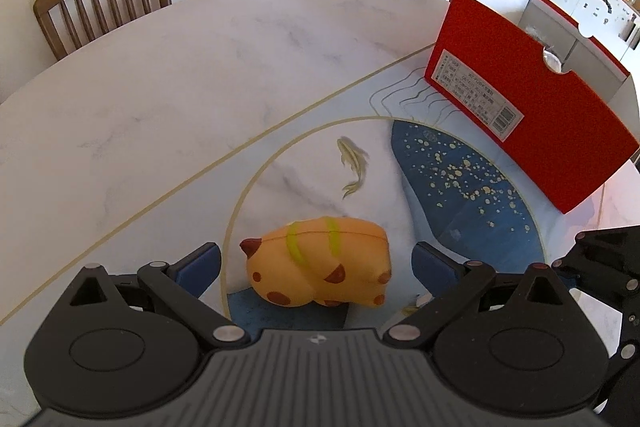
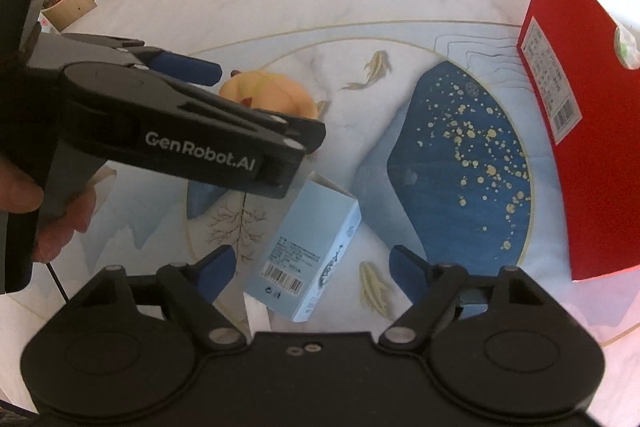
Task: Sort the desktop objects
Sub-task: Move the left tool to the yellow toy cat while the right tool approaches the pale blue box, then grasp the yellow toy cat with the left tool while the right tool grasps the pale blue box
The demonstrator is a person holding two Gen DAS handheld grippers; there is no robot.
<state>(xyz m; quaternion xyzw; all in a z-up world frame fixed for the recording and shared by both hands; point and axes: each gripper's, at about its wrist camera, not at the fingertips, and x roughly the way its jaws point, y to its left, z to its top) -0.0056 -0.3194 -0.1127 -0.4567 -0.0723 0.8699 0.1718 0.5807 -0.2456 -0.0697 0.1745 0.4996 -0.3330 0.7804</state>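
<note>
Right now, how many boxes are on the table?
2. A big red box stands at the table's right edge, open on top. A small light-blue box lies flat between the right gripper's open fingers. More may hide outside the pictures.

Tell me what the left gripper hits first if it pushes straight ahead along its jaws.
Most likely the orange toy cat. It lies on the table directly between the left gripper's open jaws, untouched on either side. Depth is unclear, so the exact contact point is uncertain.
</note>
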